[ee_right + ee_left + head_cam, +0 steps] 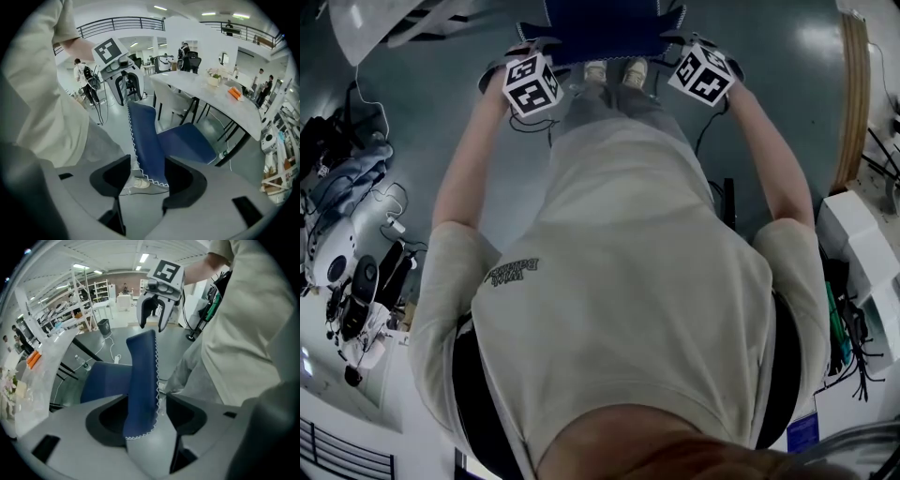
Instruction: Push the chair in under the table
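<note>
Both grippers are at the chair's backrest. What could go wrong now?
1. The left gripper and right gripper stand open astride the thin backrest; pushing like this, they may slip off.
2. A cable and a bottle are on the floor by the table; the chair could catch them.

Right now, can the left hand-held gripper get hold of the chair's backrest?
Probably yes: the left hand-held gripper straddles the blue backrest with open jaws, and nothing else sits between them.
</note>
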`<move>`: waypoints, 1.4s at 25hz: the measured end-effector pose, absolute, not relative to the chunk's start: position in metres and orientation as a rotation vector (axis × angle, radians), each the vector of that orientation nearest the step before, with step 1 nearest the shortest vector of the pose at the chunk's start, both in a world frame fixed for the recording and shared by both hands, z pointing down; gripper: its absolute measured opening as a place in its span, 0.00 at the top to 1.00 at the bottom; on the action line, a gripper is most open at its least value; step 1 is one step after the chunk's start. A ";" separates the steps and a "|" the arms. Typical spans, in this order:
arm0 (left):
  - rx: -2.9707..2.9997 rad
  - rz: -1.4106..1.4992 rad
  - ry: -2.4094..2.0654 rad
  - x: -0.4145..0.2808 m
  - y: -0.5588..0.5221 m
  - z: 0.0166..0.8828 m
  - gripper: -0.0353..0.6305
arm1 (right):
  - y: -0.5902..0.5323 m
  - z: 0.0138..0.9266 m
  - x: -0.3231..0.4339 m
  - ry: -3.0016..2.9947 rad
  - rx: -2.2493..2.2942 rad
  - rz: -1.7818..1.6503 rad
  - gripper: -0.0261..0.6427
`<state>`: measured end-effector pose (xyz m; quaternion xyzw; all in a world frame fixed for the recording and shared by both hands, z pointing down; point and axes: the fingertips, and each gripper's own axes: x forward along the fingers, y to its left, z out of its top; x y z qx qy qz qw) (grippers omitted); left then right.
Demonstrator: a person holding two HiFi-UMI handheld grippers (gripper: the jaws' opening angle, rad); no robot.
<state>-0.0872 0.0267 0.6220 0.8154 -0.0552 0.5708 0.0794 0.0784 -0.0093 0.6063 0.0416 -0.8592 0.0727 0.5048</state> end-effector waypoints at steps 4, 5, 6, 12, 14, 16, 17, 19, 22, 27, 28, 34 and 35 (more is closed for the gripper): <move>2.414 1.770 -0.087 -0.092 0.037 0.646 0.59 | 0.001 0.625 0.078 -2.037 0.030 0.157 0.61; 2.406 1.790 -0.069 -0.094 0.039 0.653 0.59 | 0.002 0.629 0.077 -2.028 0.019 0.141 0.61; 2.396 1.819 -0.051 -0.096 0.041 0.660 0.59 | 0.002 0.633 0.075 -2.021 0.012 0.120 0.61; 2.386 1.856 -0.065 -0.098 0.040 0.689 0.59 | -0.002 0.651 0.068 -1.980 0.009 -0.003 0.61; 2.376 1.856 -0.065 -0.097 0.039 0.692 0.59 | -0.005 0.658 0.066 -1.973 0.020 -0.025 0.63; 2.372 1.872 -0.046 -0.095 0.037 0.696 0.59 | -0.009 0.662 0.065 -1.970 0.037 -0.031 0.70; 2.371 1.874 -0.041 -0.094 0.036 0.698 0.59 | -0.010 0.663 0.065 -1.968 0.036 -0.029 0.71; 2.367 1.873 -0.042 -0.092 0.034 0.702 0.60 | -0.008 0.664 0.064 -1.963 0.019 -0.025 0.71; 2.366 1.872 -0.035 -0.088 0.031 0.705 0.68 | -0.006 0.663 0.068 -1.960 -0.003 -0.027 0.73; 2.364 1.848 -0.001 -0.081 0.030 0.702 0.68 | -0.008 0.662 0.074 -1.946 -0.030 -0.047 0.75; 2.363 1.847 -0.001 -0.080 0.029 0.701 0.68 | -0.010 0.661 0.075 -1.943 -0.024 -0.051 0.75; 2.357 1.842 0.040 -0.071 0.025 0.697 0.67 | -0.016 0.659 0.084 -1.929 0.008 -0.057 0.78; 2.357 1.839 0.038 -0.072 0.025 0.697 0.67 | -0.016 0.659 0.082 -1.930 0.007 -0.055 0.78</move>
